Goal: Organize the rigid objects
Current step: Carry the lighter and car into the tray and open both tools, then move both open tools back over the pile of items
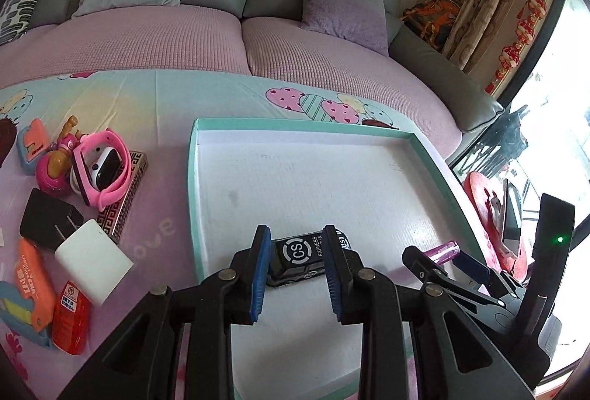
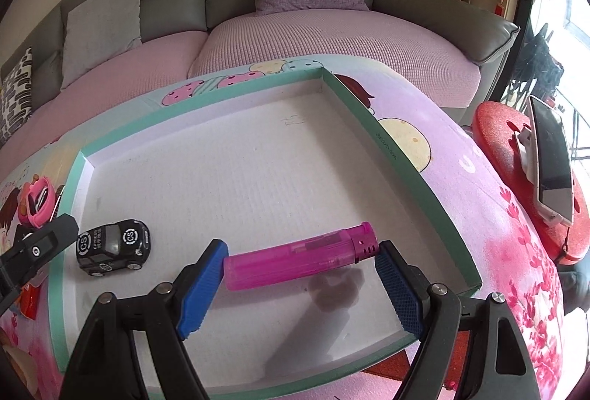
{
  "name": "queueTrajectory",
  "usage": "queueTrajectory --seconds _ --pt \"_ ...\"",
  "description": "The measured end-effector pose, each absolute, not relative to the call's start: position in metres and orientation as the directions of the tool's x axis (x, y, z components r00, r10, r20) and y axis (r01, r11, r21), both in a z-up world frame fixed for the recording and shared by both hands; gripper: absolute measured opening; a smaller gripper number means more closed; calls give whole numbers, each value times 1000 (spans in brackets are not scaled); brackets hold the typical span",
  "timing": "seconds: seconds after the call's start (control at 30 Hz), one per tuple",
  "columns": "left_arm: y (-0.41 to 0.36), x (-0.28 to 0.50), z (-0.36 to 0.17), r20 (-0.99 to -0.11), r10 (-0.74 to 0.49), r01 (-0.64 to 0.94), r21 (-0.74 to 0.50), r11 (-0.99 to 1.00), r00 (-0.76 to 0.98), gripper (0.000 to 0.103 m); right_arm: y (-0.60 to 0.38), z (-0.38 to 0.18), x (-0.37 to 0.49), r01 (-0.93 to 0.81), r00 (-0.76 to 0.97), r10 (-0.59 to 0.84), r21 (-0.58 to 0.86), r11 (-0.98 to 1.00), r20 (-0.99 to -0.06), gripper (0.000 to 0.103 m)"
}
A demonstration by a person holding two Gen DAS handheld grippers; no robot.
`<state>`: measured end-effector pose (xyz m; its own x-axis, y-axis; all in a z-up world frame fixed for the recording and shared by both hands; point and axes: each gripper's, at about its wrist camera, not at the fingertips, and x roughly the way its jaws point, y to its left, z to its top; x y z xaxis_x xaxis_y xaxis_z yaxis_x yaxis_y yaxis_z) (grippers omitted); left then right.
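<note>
1. Inside the teal-rimmed tray (image 2: 387,138), two pieces are seen: a black toy car (image 2: 113,247) near the left wall and a pink lighter (image 2: 300,258) lying flat near the front right.
2. The left gripper (image 1: 297,272) is held half-open around the toy car (image 1: 308,258); whether the blue pads (image 1: 258,274) touch its sides cannot be told, and the car appears to rest on the tray floor.
3. The right gripper (image 2: 298,293) is spread wide, one pad at each end of the lighter, with no squeeze evident.
4. The step in hand is judged to be placing or releasing these two items in the tray.
5. Next, both grippers would need to be lifted clear without nudging either piece, then the left one carried over the tray wall (image 1: 193,201) to the pile.
6. Left on the worktop (image 1: 162,215) are a pink watch (image 1: 103,171), a black plug (image 1: 48,223), a white charger (image 1: 94,258) and a red lighter (image 1: 70,320), tightly crowded together, which is likely to hinder a clean grip.
</note>
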<state>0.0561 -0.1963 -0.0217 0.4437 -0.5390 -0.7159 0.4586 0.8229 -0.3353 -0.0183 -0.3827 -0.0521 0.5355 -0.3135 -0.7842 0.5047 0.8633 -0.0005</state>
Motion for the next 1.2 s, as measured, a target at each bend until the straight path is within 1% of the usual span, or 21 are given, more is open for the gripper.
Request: queueTrajectory --seconds 0.07,0.1,0.13,0.17,0.27,0.33,0.37,0.5,0.53,0.63,0.9,1.1,1.2 --pt "-194 56 -20 -717 -536 458 -332 824 445 32 -383 -52 -17 508 535 -316 0 861 -784 87" --pt "-193 56 -19 -716 -535 458 -330 825 448 38 -383 -51 -18 509 538 -318 0 861 -781 89" --pt "-191 56 -17 -714 -534 457 -328 827 453 43 -383 -50 -18 509 540 -321 -1 861 -778 94" --pt "-190 56 -15 -712 -532 455 -326 828 459 45 -383 -49 -18 509 543 -323 -2 861 -775 99" --pt "-184 57 -10 -705 -523 445 -319 837 479 53 -382 -45 -20 513 556 -331 1 859 -763 100" --pt "-178 57 -6 -700 -511 432 -311 847 499 65 -382 -44 -20 514 565 -331 8 858 -756 101" --pt "-174 58 -4 -695 -505 424 -307 852 512 66 -381 -43 -20 513 569 -328 13 858 -754 103" --pt "-158 62 1 -682 -461 369 -290 883 568 88 -378 -42 -19 506 579 -326 15 862 -747 103" --pt "-154 64 1 -683 -448 350 -288 891 578 91 -376 -42 -19 504 581 -326 15 864 -746 103" --pt "-139 70 0 -694 -405 295 -280 913 595 96 -373 -42 -17 496 587 -322 17 868 -742 103" --pt "-83 80 4 -699 -256 125 -234 964 667 96 -356 -36 -11 474 603 -320 5 880 -731 103" --pt "-13 77 17 -694 -63 -79 -171 982 717 97 -317 -17 -2 399 667 -298 -10 917 -683 103" --pt "18 73 20 -701 23 -176 -147 973 712 97 -290 -10 3 329 706 -245 0 944 -665 103"
